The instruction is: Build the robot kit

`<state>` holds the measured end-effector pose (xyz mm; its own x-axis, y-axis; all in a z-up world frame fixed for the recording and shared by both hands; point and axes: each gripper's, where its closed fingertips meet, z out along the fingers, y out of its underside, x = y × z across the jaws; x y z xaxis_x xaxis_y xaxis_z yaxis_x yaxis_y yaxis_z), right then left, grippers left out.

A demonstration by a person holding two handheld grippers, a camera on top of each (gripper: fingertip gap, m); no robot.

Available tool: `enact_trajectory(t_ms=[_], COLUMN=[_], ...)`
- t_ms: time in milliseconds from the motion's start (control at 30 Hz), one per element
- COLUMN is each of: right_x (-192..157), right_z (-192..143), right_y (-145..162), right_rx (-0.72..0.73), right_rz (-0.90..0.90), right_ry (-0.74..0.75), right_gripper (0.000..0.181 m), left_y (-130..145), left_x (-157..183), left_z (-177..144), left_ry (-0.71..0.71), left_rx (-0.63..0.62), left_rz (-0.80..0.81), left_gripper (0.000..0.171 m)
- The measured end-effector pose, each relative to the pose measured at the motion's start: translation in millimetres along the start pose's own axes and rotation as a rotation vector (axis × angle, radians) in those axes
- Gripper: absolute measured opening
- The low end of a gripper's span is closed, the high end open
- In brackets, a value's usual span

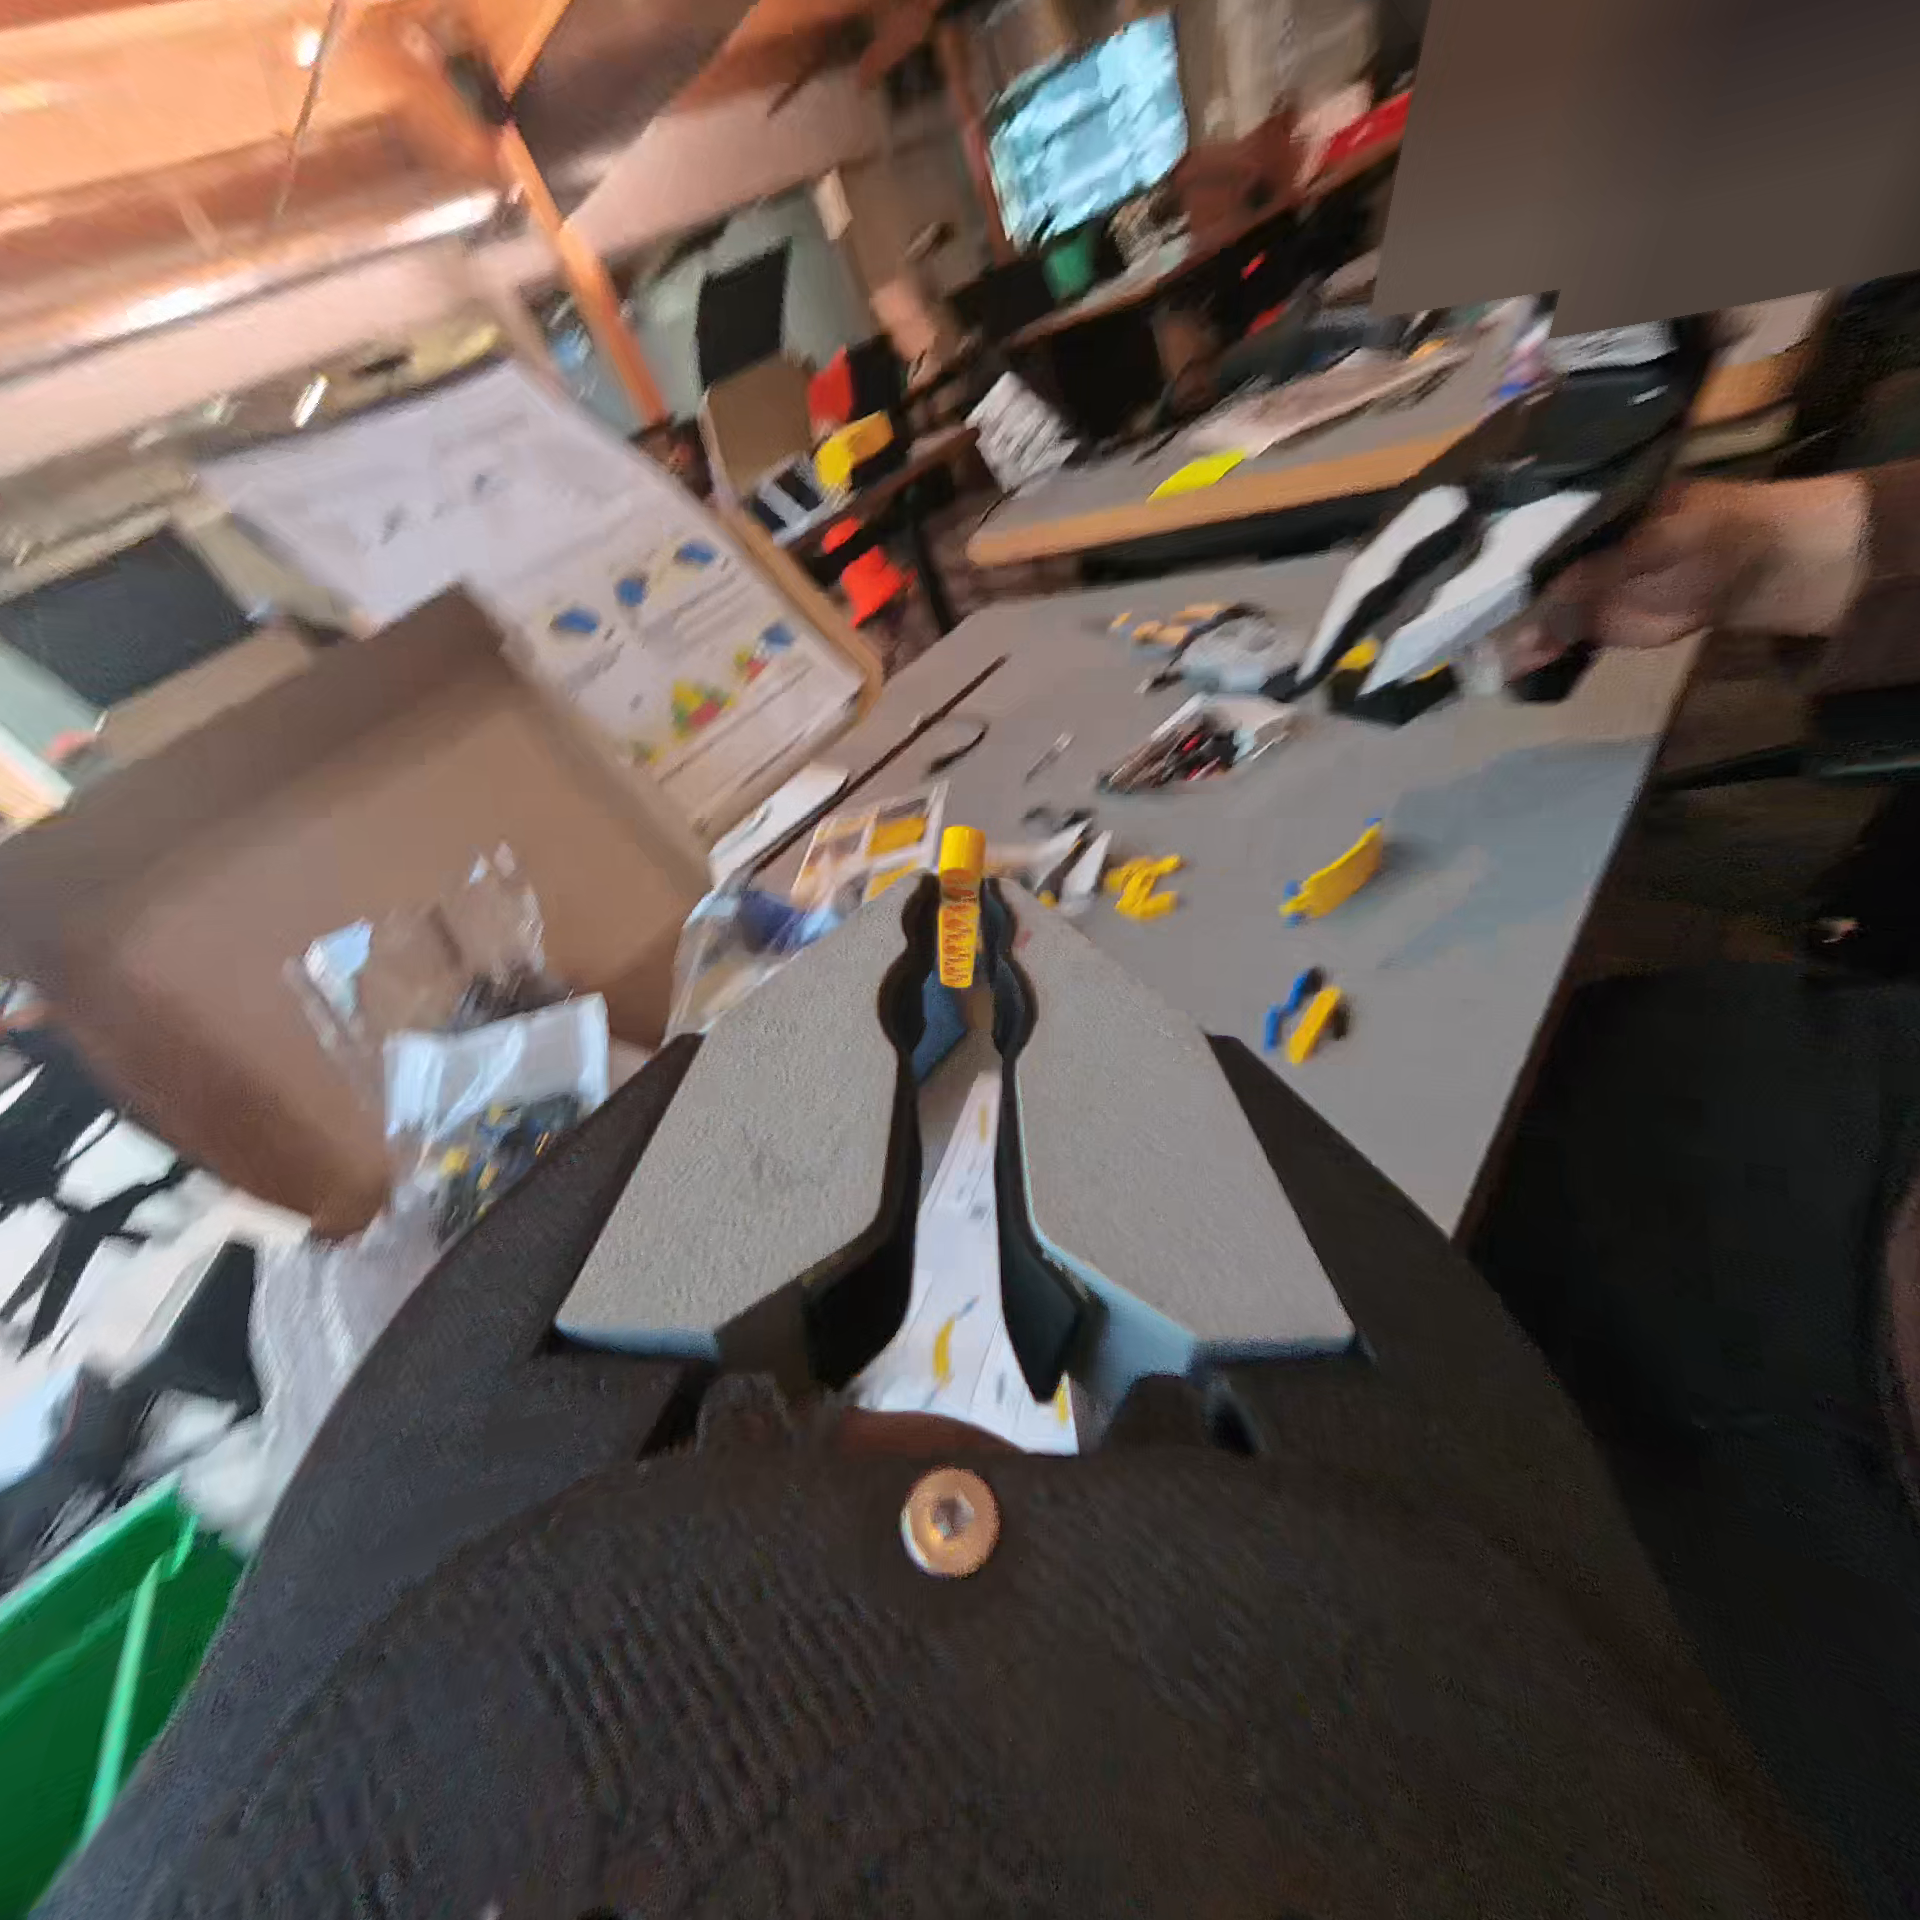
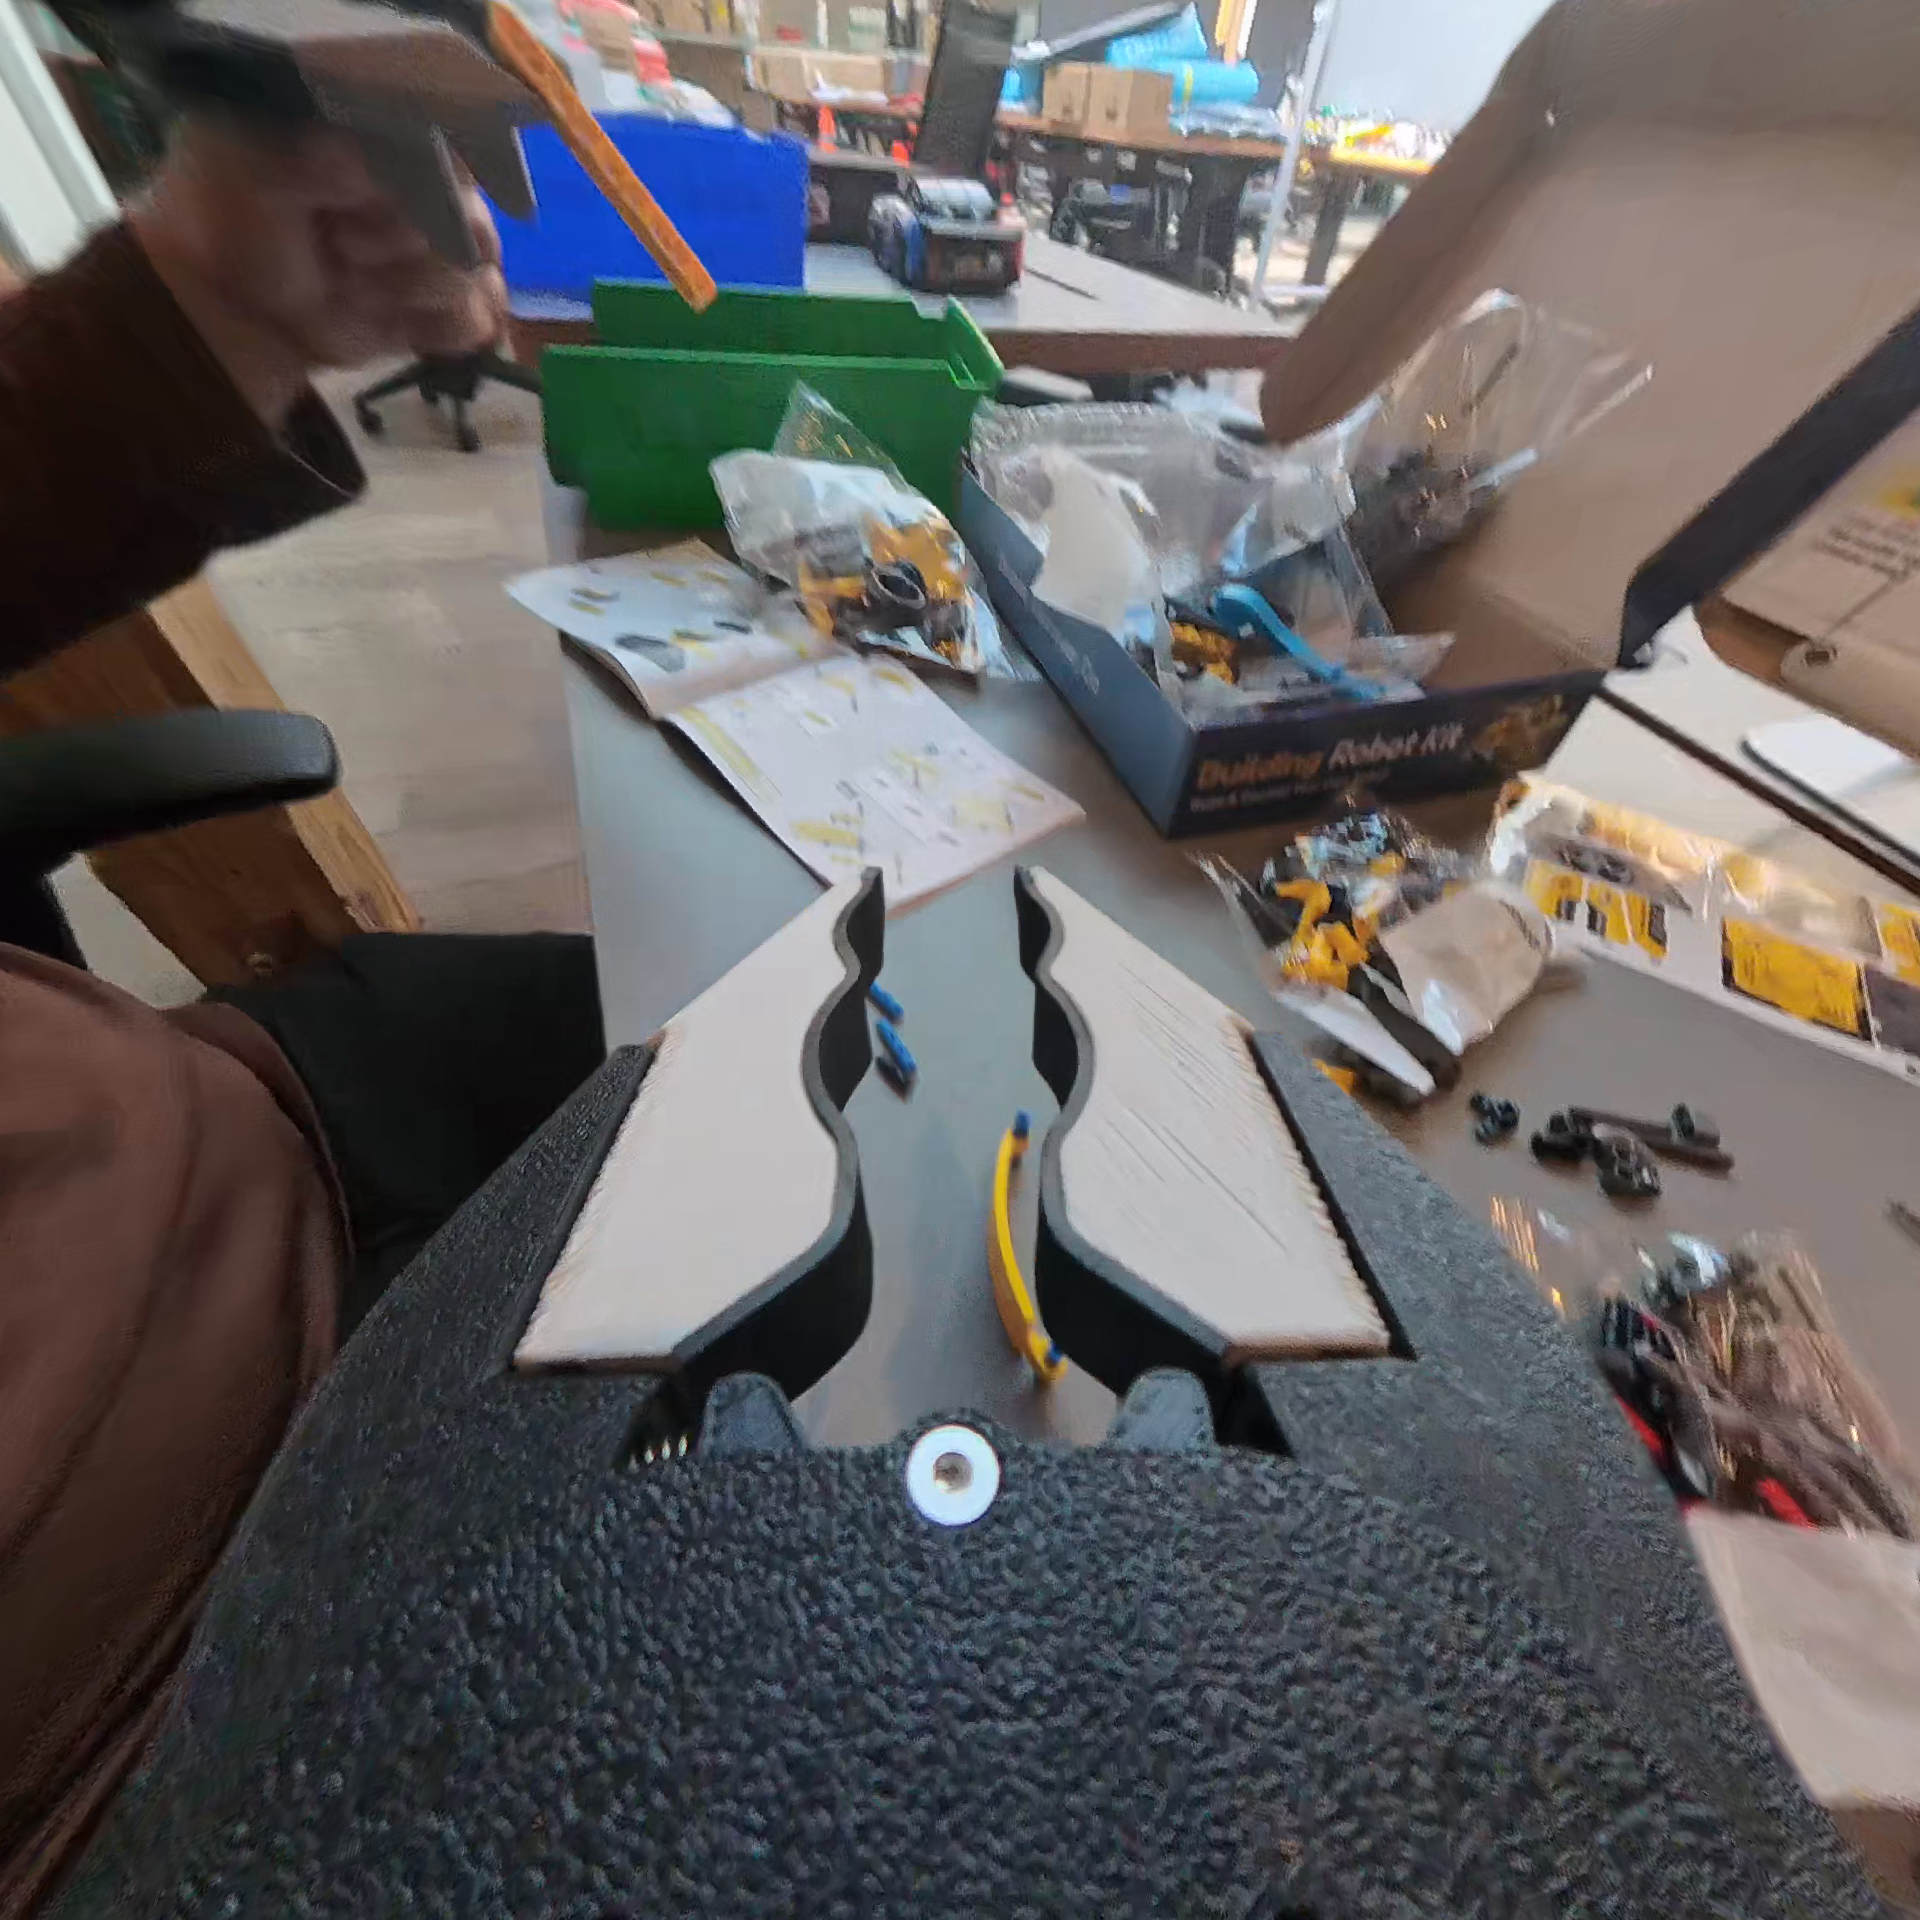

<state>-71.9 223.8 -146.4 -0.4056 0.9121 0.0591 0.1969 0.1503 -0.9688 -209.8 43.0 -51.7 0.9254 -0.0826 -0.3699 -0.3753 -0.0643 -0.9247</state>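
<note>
Your left tongs (image 1: 961,914) are clamped on a small yellow peg (image 1: 958,914), held upright above the near left edge of the grey worktop (image 1: 1455,935); the peg's round head pokes out past the tips. Beyond it lie loose yellow pieces (image 1: 1143,885) and a curved yellow part (image 1: 1335,873), with a cardboard box (image 1: 312,831) to the left.

Your right tongs (image 2: 948,894) stand spread apart and grip nothing, low over the worktop. Between their fingers lie 3 small blue pins (image 2: 891,1031) and a curved yellow strip (image 2: 1013,1247). Farther off sit an open booklet (image 2: 831,748), a bag of parts (image 2: 862,561), a dark kit box (image 2: 1351,748) and green bins (image 2: 727,416).
</note>
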Motion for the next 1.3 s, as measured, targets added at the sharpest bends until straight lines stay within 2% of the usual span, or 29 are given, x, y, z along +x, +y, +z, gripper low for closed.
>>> enact_trajectory(t_ms=[67, 167, 233, 300, 367, 433, 533, 567, 667, 800, 900, 933, 967, 1067, 1167, 1300], right_x=[-18.4, -56.7, -84.3, -108.2, -122.0, -126.6, -127.5, -127.1, -118.4, -105.0, -98.7, -94.7, -90.8, -87.9, -89.3, -90.0], right_z=[4.5, 13.0, 16.6, 15.4, 14.0, 15.4, 14.7, 13.7, 13.8, 13.9, 15.5, 17.2, 19.0, 23.6, 26.7, 26.8], right_y=[-37.3, -87.7, -112.8, -135.3, -146.6, -144.7, -147.8, -149.7, -146.5, -138.0, -125.3, -119.7, -114.5, -103.2, -97.1, -92.7], right_rx=[0.055, 0.098, 0.112, 0.158, 0.171, 0.125, 0.111, 0.119, 0.084, 0.009, -0.057, -0.088, -0.115, -0.163, -0.192, -0.210], right_rz=[-0.040, -0.191, -0.330, -0.441, -0.511, -0.579, -0.639, -0.656, -0.683, -0.713, -0.717, -0.722, -0.725, -0.720, -0.729, -0.737], right_ry=[-0.061, -0.149, -0.195, -0.230, -0.247, -0.247, -0.227, -0.218, -0.188, -0.118, -0.091, -0.075, -0.059, -0.054, -0.054, -0.055], right_gripper=[0.028, 0.036, 0.041, 0.037, 0.030, 0.029, 0.008, 0.008, 0.007, 0.007, 0.007, 0.007, 0.007, 0.007, 0.007, 0.007], left_y=[-33.6, -73.3, -89.6, -98.9, -107.4, -115.9, -120.5, -121.0, -113.6, -95.8, -76.8, -73.3, -71.4, -65.0, -54.1, -48.4], left_x=[36.7, 85.5, 102.5, 111.5, 115.3, 117.8, 120.6, 120.7, 116.0, 106.6, 108.1, 109.2, 110.3, 111.4, 117.7, 118.4], left_z=[8.0, 15.0, 20.8, 25.8, 26.5, 22.6, 20.0, 19.7, 27.8, 39.9, 49.5, 50.4, 50.5, 54.2, 61.1, 65.5], left_ry=[0.137, 0.315, 0.367, 0.404, 0.426, 0.451, 0.470, 0.471, 0.447, 0.357, 0.363, 0.370, 0.373, 0.362, 0.370, 0.343], left_rx=[0.143, 0.329, 0.413, 0.468, 0.527, 0.591, 0.638, 0.646, 0.592, 0.477, 0.340, 0.316, 0.307, 0.282, 0.220, 0.189], left_rz=[0.039, 0.083, 0.104, 0.106, 0.096, 0.078, 0.070, 0.062, 0.040, 0.094, 0.126, 0.136, 0.148, 0.180, 0.213, 0.264], left_gripper=[0.004, 0.004, 0.005, 0.005, 0.005, 0.005, 0.005, 0.005, 0.005, 0.005, 0.025, 0.026, 0.025, 0.008, 0.012, 0.007])
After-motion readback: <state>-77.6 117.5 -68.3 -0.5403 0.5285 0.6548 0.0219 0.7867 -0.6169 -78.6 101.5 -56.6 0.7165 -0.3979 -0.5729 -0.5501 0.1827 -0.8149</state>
